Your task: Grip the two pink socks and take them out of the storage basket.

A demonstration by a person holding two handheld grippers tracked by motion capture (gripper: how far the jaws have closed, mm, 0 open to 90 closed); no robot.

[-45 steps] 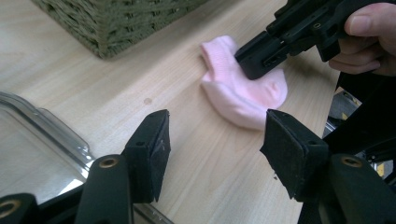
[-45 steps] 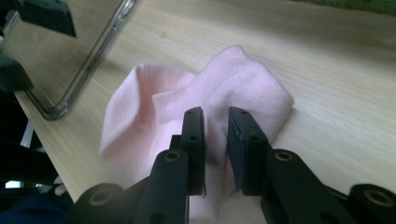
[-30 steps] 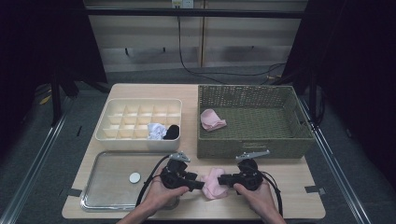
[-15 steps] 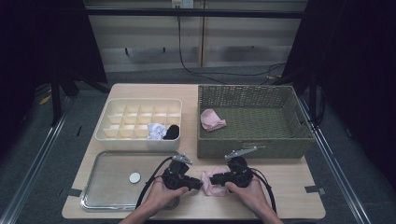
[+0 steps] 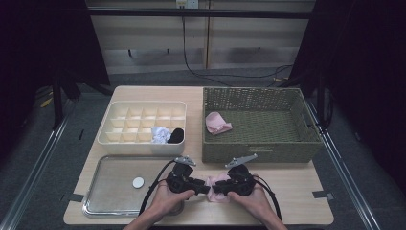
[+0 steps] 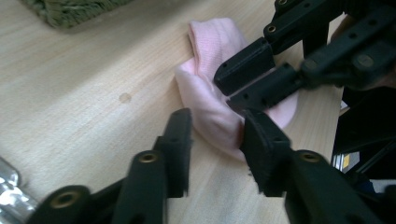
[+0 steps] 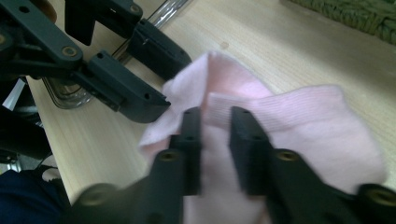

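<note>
Pale wood formed the table [image 5: 297, 191], and near its front edge lay a pink sock [image 5: 216, 184], between the two hands. On the sock's left the left gripper [image 6: 215, 135] had just been opening, its jaws spread around a fold of the cloth. From the right, the right gripper [image 7: 215, 135] pinched the sock, jaws nearly together.

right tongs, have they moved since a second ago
Yes. The right tongs have slid left along the table's front edge, away from under the wicker basket's middle, onto the pink sock.
</note>
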